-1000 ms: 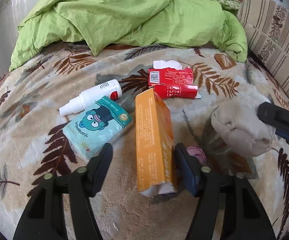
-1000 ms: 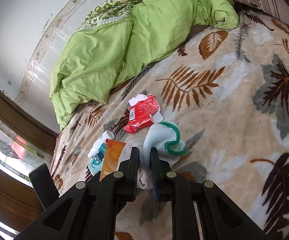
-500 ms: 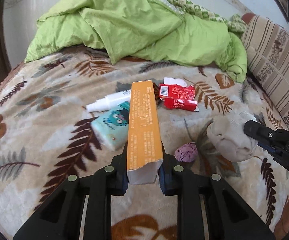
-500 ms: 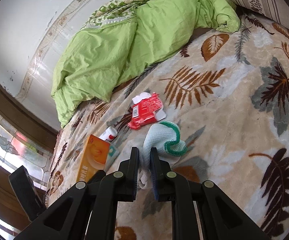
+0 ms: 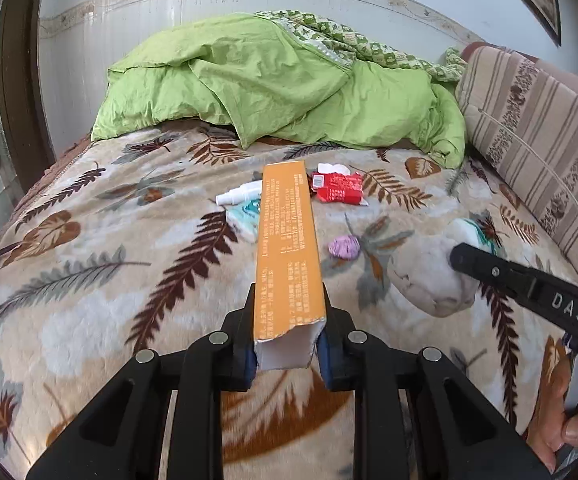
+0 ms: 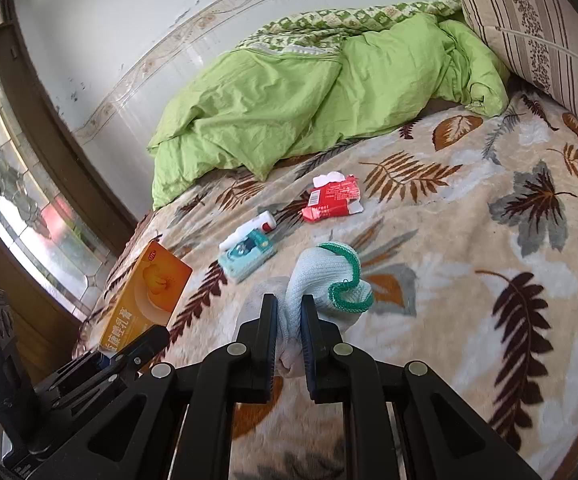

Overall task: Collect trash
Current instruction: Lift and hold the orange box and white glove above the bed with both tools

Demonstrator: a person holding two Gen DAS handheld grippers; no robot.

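Observation:
My left gripper [image 5: 287, 320] is shut on a long orange carton [image 5: 287, 248] and holds it lifted above the bed; the carton also shows in the right wrist view [image 6: 149, 300]. My right gripper [image 6: 289, 324] is shut on a pale sock with a green cuff [image 6: 329, 280], seen in the left wrist view as a grey-white bundle [image 5: 429, 280]. On the blanket lie a torn red wrapper [image 5: 339, 188], a white spray bottle [image 5: 239, 196], a teal tissue pack [image 6: 247, 256] and a crumpled purple ball [image 5: 344, 247].
A leaf-patterned blanket [image 5: 109, 260] covers the bed. A rumpled green duvet [image 5: 281, 88] lies at the back by the wall. A striped cushion [image 5: 537, 128] stands at the right. A window with a dark frame [image 6: 29, 200] is on the left.
My left gripper closed on the orange carton and lifted it up and back from the blanket. My right gripper kept hold of the sock and drew back slightly.

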